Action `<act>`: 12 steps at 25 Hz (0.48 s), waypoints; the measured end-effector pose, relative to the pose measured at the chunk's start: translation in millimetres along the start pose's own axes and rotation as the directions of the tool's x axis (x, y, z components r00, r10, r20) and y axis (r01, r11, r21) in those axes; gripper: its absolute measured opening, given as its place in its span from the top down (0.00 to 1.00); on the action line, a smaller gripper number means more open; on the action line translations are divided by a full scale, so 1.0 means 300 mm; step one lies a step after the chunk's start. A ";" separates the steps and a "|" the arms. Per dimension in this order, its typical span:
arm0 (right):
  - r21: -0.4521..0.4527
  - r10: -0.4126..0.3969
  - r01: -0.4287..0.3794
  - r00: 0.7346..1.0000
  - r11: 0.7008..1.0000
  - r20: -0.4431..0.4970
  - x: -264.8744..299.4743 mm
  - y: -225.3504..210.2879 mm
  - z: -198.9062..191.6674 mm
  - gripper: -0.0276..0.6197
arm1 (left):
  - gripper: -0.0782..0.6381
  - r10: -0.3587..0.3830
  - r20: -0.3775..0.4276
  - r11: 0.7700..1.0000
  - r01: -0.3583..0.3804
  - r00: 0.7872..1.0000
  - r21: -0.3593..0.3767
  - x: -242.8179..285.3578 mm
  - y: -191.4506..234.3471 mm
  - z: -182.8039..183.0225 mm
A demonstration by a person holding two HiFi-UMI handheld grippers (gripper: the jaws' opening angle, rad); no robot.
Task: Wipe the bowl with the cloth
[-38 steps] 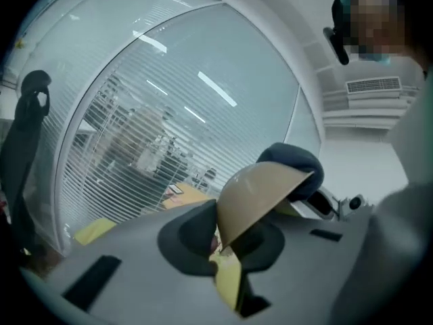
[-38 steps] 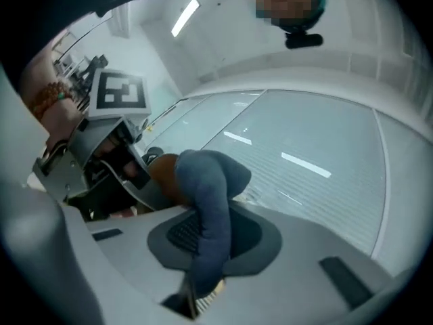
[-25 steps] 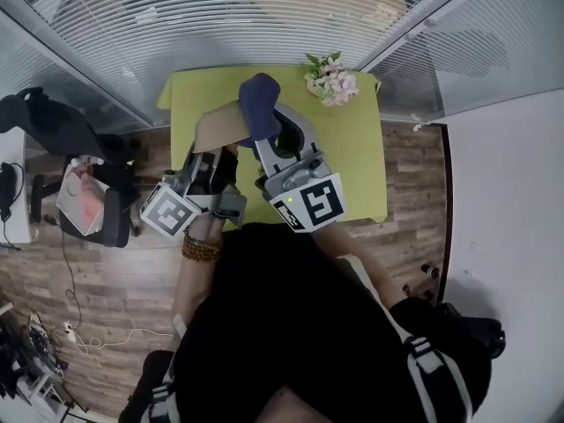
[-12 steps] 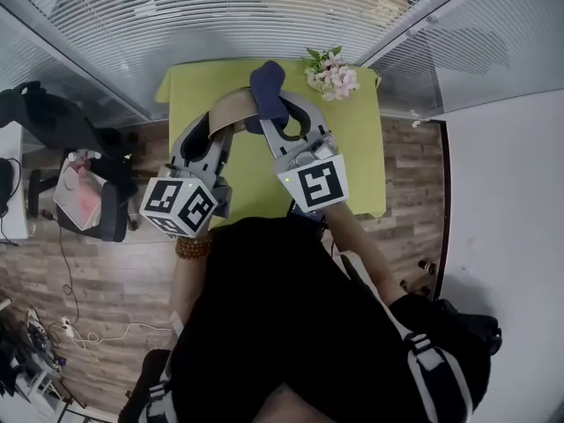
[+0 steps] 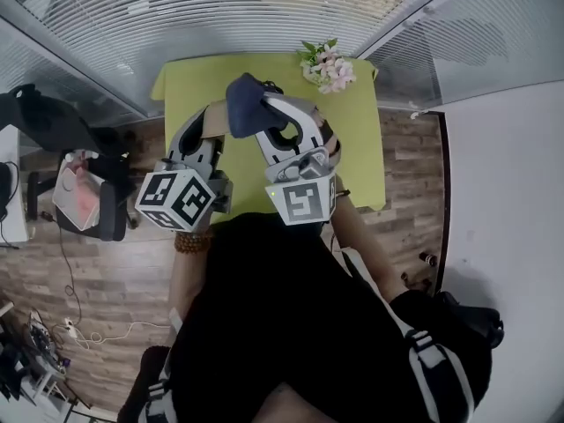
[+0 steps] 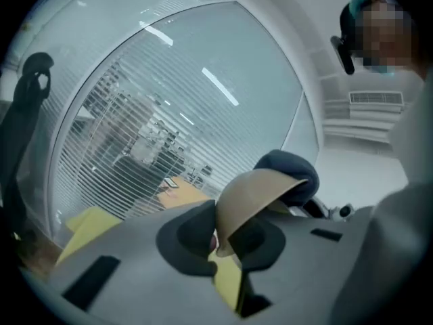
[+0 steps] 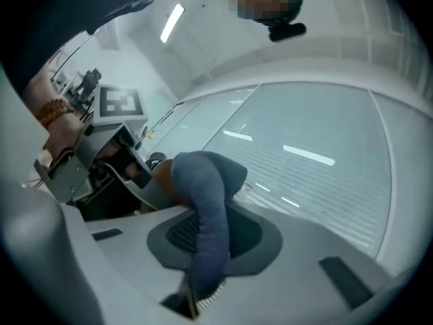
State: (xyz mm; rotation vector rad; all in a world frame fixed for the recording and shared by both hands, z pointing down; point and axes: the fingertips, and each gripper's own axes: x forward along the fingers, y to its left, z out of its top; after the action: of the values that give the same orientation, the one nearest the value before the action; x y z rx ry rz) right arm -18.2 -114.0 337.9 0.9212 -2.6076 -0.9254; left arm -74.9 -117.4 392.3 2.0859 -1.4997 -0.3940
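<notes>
Closing on the bowl's point(image 6: 260, 191) rim, the left gripper point(image 6: 216, 239) lifts it over the desk's point(image 5: 357, 157) back left corner. The right gripper's point(image 7: 203, 249) jaws pinch the cloth point(image 7: 203, 202), which touches the bowl's right side.

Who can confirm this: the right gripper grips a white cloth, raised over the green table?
One detail is wrong: the cloth is dark blue, not white, as the right gripper view shows. The right gripper does grip it, raised over the green table.

Cloth point(image 5: 245, 104) against the bowl point(image 6: 257, 195) above the table point(image 5: 357, 148), flowers point(image 5: 326, 67) at its far right corner
</notes>
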 end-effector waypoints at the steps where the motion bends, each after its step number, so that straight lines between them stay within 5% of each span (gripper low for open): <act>1: 0.054 -0.004 0.004 1.000 0.999 0.012 0.000 -0.004 -0.002 0.88 | 0.84 -0.013 0.021 0.999 0.014 1.000 -0.038 -0.002 -0.003 0.008; 4: 0.202 -0.004 -0.005 0.999 0.979 0.043 0.001 -0.024 -0.008 0.87 | 0.83 -0.059 0.087 0.986 0.072 0.994 -0.150 -0.010 -0.019 0.031; 8: 0.417 -0.061 0.007 0.991 0.909 0.116 -0.004 -0.076 0.009 0.87 | 0.80 -0.112 0.169 0.954 0.153 0.979 -0.257 -0.014 -0.046 0.054; 10: 0.490 -0.073 -0.008 0.986 0.872 0.147 -0.006 -0.095 0.020 0.87 | 0.80 -0.142 0.216 0.914 0.212 0.966 -0.346 -0.010 -0.055 0.060; 12: 0.588 -0.064 -0.046 0.984 0.808 0.164 -0.003 -0.097 0.011 0.87 | 0.80 -0.163 0.275 0.833 0.282 0.948 -0.475 -0.005 -0.062 0.055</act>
State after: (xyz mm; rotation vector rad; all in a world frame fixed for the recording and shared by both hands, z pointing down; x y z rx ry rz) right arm -4.5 -129.4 316.8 1.0149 -3.1176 -0.1684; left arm -69.6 -115.7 368.2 1.8218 -1.0973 -1.0306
